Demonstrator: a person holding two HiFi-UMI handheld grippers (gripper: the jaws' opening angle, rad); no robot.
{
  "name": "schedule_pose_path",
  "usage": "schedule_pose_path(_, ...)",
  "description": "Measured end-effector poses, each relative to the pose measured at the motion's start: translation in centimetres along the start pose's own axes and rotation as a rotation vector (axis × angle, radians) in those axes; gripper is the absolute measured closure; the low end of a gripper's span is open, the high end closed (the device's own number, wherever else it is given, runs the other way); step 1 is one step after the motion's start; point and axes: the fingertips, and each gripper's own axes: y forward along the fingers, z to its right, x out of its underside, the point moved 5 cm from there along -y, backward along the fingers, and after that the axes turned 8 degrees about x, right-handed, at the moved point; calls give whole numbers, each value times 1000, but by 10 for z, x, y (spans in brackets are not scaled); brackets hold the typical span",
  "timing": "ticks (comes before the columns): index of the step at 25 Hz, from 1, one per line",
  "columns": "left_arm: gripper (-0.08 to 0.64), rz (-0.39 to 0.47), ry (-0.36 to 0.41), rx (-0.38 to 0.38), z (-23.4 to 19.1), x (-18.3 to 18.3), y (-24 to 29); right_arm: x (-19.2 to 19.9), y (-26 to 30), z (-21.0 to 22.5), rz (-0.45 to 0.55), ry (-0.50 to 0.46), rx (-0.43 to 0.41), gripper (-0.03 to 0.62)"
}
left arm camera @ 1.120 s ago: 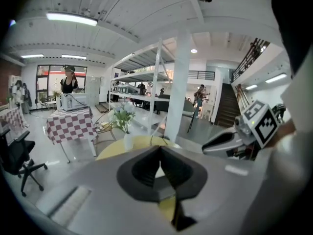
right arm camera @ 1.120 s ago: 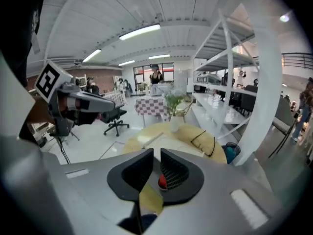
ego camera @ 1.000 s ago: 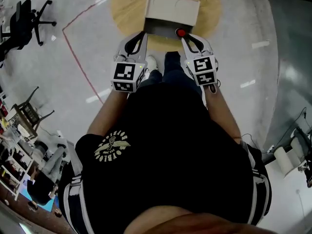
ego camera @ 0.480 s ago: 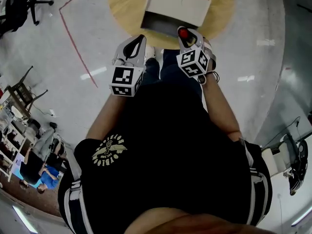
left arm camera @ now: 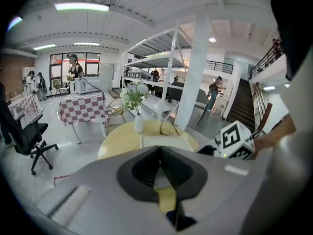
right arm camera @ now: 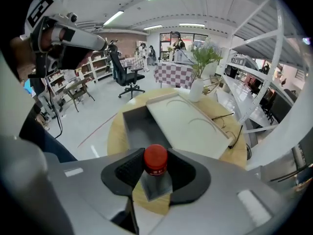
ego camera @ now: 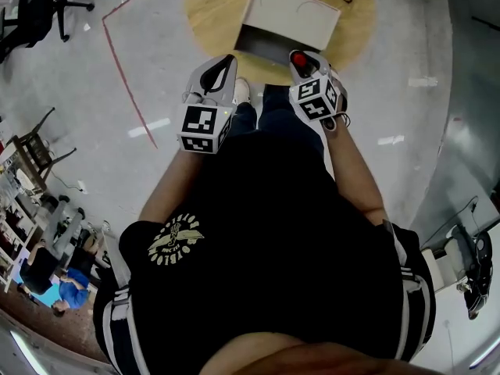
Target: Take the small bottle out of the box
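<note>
Bottle point(right arm camera: 155, 161): small and clear with a red cap, upright. It is out of the box, just in front of the box's open end at the near edge of the table. Its base is hidden behind the gripper body.

Right gripper point(ego camera: 305, 62): jaws spread wide and have just been opening. The bottle stands between them, cap level with the pads and close to both, with no squeeze visible. The gripper is tilted steeply down over the table's near edge.

Left gripper point(ego camera: 225, 59): jaws together, tips meeting in a line, nothing between them. It is held off the near edge of the table, beside the right gripper but apart from it, and well clear of the bottle.

Box point(ego camera: 266, 48): pale, sitting near the middle of the table. The end toward the person is open and shows a bare grey inside.

Lid point(ego camera: 295, 12): pale and flat with two curved marks on top. It covers the far part of the box and leaves the near part uncovered.

Table point(ego camera: 209, 6): round with a light wooden top.

Vase point(right arm camera: 196, 90): white, holding green stems, at the far edge of the table beyond the lid.

Person point(ego camera: 266, 233): black shirt, standing at the near edge of the table with both arms forward and a gripper in each hand.
</note>
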Motion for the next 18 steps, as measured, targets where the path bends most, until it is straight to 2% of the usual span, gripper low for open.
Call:
schedule_pose_path(11, 560, 197, 111, 59, 8, -70, -73, -95, -147, 11, 138, 59, 12, 440)
schedule_pose_path(18, 560, 311, 175, 106, 18, -108, -121, -150, -235, 9, 260, 16, 19, 440)
